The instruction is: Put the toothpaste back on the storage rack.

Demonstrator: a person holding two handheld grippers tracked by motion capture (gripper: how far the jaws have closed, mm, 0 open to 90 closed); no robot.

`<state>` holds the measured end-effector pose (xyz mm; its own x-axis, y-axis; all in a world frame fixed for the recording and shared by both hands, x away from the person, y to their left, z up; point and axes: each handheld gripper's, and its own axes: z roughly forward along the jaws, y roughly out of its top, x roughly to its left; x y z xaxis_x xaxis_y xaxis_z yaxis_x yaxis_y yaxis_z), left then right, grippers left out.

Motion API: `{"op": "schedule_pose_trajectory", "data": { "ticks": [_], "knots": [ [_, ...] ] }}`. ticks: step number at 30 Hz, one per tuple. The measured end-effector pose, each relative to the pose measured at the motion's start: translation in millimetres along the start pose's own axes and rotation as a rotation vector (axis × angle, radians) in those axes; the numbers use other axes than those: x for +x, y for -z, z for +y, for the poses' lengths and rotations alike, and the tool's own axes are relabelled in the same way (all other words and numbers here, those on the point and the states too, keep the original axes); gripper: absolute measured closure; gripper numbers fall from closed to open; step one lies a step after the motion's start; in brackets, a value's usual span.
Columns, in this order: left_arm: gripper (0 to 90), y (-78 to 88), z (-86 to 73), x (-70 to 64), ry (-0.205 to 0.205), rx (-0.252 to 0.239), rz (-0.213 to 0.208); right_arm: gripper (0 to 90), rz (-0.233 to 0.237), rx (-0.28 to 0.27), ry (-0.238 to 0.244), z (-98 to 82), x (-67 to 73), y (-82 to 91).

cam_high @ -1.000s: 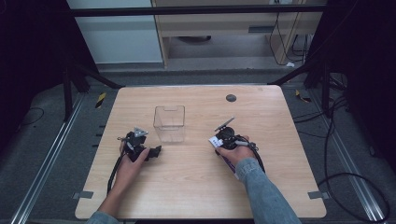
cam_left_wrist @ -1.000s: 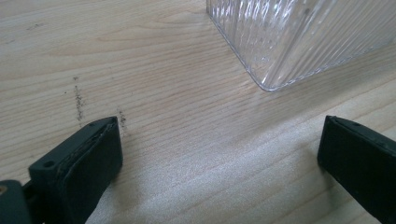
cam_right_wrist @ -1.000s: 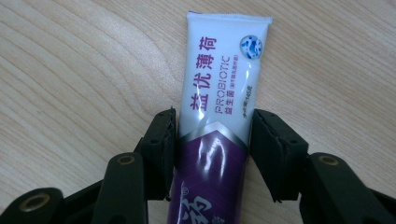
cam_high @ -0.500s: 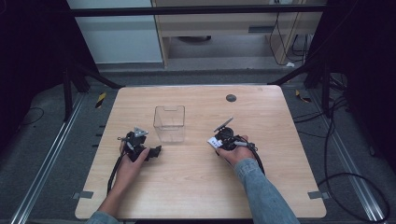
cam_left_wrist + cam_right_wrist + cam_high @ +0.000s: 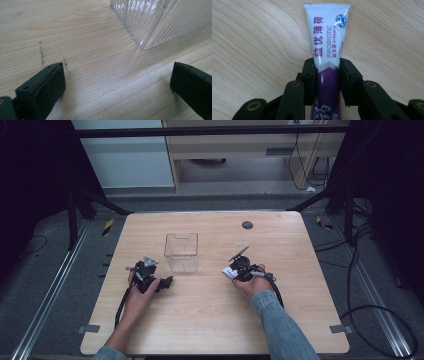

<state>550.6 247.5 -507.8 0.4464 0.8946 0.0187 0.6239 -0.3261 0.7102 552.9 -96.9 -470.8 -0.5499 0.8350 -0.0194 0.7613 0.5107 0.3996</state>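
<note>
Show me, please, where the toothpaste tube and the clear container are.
toothpaste tube (image 5: 329, 42), right gripper view, on its white printed body.
clear container (image 5: 181, 252), high view, on its front wall.

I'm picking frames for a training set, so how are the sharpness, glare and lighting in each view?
High view: wooden table evenly lit, surroundings dark, clear ribbed plastic box small and soft. Left gripper view: wood grain crisp, box shows bright streaks, near jaws slightly soft. Right gripper view: print on the white and purple toothpaste tube sharp, with a light sheen, right gripper clamped on it.
</note>
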Motion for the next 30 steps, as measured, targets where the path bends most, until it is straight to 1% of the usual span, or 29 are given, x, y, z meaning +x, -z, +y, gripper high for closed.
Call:
{"op": "schedule_pose_trajectory", "data": {
  "ticks": [3,6,8,9,10,11,12,14,17,18,19,20,21,24,25,26,28,29,30],
  "knots": [
    [0.0,0.0,0.0,0.0,0.000,0.000,0.000,69.1,-0.001,0.000,0.001,0.0,0.1,0.4],
    [0.0,0.0,0.0,0.0,0.000,0.000,0.000,72.0,-0.002,-0.004,0.007,-0.2,-0.3,1.3],
    [0.0,0.0,0.0,0.0,0.000,0.000,0.000,72.9,-0.001,-0.002,0.000,-0.1,0.7,1.8],
    [0.0,0.0,0.0,0.0,0.000,0.000,0.000,73.9,-0.002,-0.003,0.017,0.3,0.3,2.6],
    [0.0,0.0,0.0,0.0,0.000,0.000,0.000,74.8,-0.001,-0.002,0.014,0.6,0.6,3.2],
    [0.0,0.0,0.0,0.0,0.000,0.000,0.000,76.7,0.001,-0.009,0.012,0.9,0.3,4.5],
    [0.0,0.0,0.1,0.0,0.000,0.000,0.000,77.5,0.011,-0.023,0.006,1.4,-1.1,5.4],
    [0.0,-0.1,0.1,0.0,0.000,0.000,0.000,78.1,0.011,-0.031,0.008,1.6,-2.6,5.4],
    [0.0,-0.1,0.1,0.0,0.000,0.000,0.000,78.5,0.015,-0.033,0.010,1.6,-3.0,5.7],
    [0.0,-0.1,0.1,0.0,0.000,0.000,0.000,78.6,0.024,-0.034,0.006,1.6,-2.9,6.5],
    [0.0,0.0,0.1,0.0,0.000,0.000,0.000,78.7,0.028,-0.045,0.009,1.3,-2.7,7.5],
    [0.0,0.0,0.1,0.0,0.000,0.000,0.000,78.9,0.025,-0.068,0.003,1.0,-2.3,12.5],
    [0.0,0.0,0.1,0.0,0.000,0.000,0.000,78.9,0.025,-0.068,0.003,1.0,-2.3,12.5],
    [0.0,0.0,0.1,0.1,0.000,0.000,0.000,79.0,0.027,-0.107,0.005,1.3,-3.3,20.0],
    [0.0,0.0,0.1,0.0,0.000,0.000,0.000,79.0,0.028,-0.124,0.004,1.7,-4.2,23.7],
    [0.0,0.0,0.1,0.0,0.000,0.000,0.000,79.0,0.026,-0.170,-0.003,2.4,-6.4,30.5],
    [0.0,-0.2,0.2,0.0,0.000,0.000,0.000,79.0,0.029,-0.205,-0.012,3.4,-9.1,37.1],
    [0.0,-0.2,0.2,0.0,0.000,0.000,0.000,79.0,0.029,-0.205,-0.012,3.4,-9.1,37.1],
    [0.0,-0.1,0.2,0.0,0.000,0.000,0.000,79.0,0.031,-0.222,-0.018,4.2,-10.0,41.1]
  ]
}}
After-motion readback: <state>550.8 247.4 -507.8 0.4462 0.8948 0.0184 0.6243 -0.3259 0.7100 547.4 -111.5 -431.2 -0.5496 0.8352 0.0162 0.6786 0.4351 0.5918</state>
